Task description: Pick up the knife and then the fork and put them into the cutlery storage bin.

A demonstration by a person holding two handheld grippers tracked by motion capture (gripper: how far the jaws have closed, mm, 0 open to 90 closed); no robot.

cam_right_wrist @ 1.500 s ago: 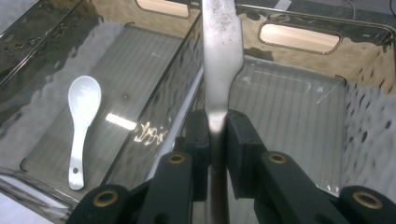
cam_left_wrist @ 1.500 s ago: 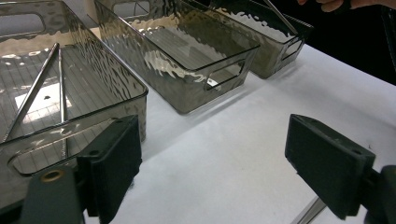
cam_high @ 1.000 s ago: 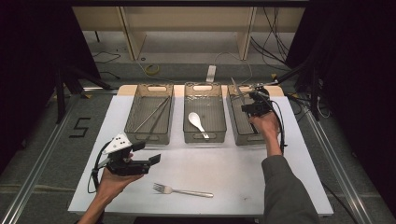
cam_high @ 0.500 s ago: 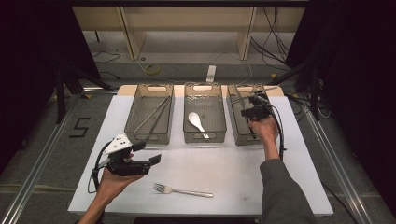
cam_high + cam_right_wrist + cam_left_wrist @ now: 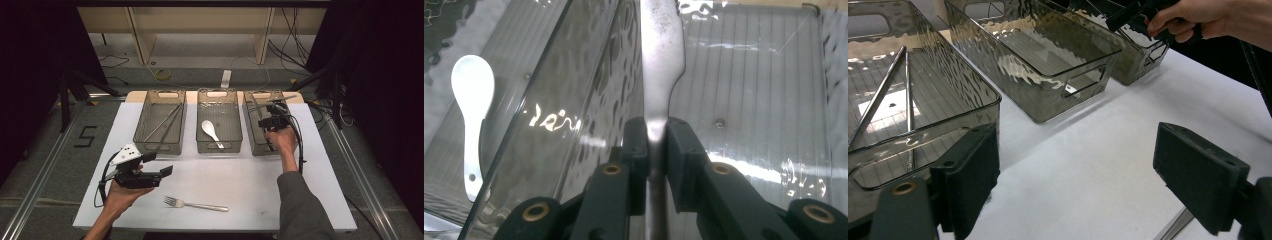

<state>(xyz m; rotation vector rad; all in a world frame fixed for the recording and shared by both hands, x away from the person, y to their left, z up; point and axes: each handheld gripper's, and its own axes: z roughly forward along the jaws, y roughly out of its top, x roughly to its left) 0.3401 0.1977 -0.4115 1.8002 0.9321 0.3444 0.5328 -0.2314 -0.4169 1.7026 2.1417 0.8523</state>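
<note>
Change since earlier: my right gripper (image 5: 270,121) has crept slightly toward the far end of the right-hand bin over the last second, keeping its knife; my left gripper (image 5: 159,167) and the fork have not shifted.
Right gripper: I have it over the right bin (image 5: 252,145), jaws pressed together on a metal knife (image 5: 659,65). In the right gripper view the pads clamp the knife where the blade narrows into the handle, and the blade runs straight away from the camera, along the bin's left wall.
Right hand: my hand (image 5: 284,140) wraps the gripper body, its cable looping back along my sleeve.
Left gripper: I hold it low over the near left part of the white table (image 5: 310,165), pointing right. Jaws spread wide and empty; in the left gripper view bare tabletop lies between the two black pads (image 5: 1200,175).
Fork: a metal fork (image 5: 195,204) lies flat on the table near the front edge, tines to the left, just right of my left gripper and apart from it.
Left bin: the left bin (image 5: 145,145) holds two thin metal chopsticks (image 5: 165,122) lying slanted across its floor.
Middle bin: the middle bin (image 5: 220,147) holds a white spoon (image 5: 210,131), bowl toward the far end.
Bins: all three are smoked clear plastic, side by side along the table's far edge.
</note>
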